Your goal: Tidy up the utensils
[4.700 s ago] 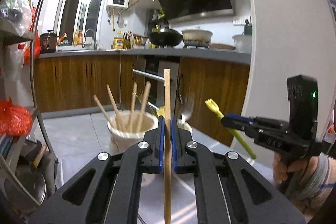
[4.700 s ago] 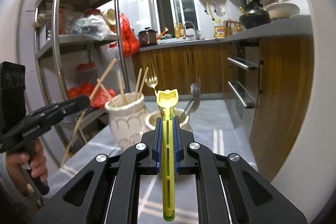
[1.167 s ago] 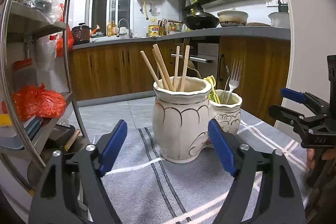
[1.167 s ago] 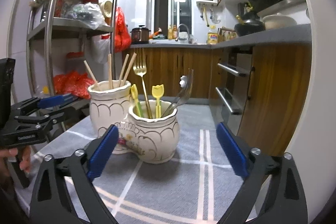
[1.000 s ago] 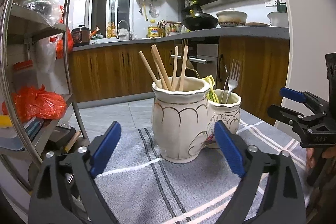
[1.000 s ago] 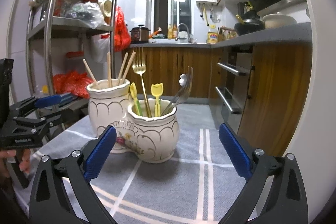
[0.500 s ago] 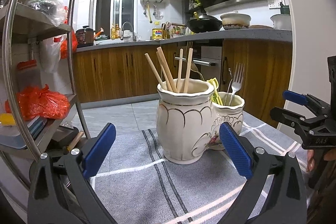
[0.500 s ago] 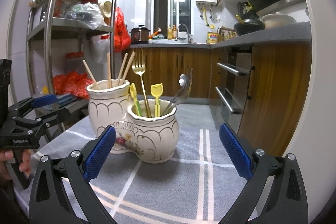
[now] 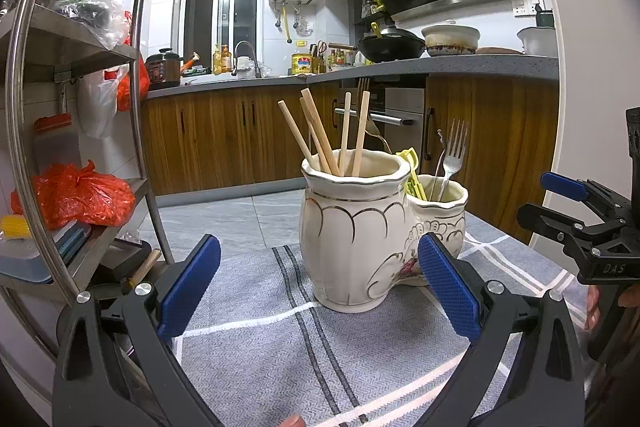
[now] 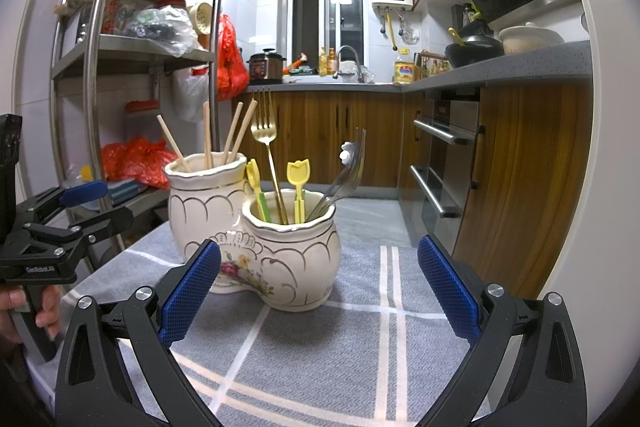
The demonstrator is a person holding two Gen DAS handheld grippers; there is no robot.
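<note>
With both grippers empty and spread wide, you look done sorting: left gripper and right gripper hover low over the grey striped cloth, jaws fully apart, nothing between the pads

Tall jar sits mid-cloth w/ the short jar touching it on the side twd the counter edge. Chopsticks lean in the tall one – depth keeps long sticks upright. Gold fork, silver fork and the yellow plastic picks are in the short one, so heads stay reachable

No loose utensils visible on the cloth, tho near edge is hidden behind your grippers. Judgement: task approx complete; check the hidden strip before you stop
</note>
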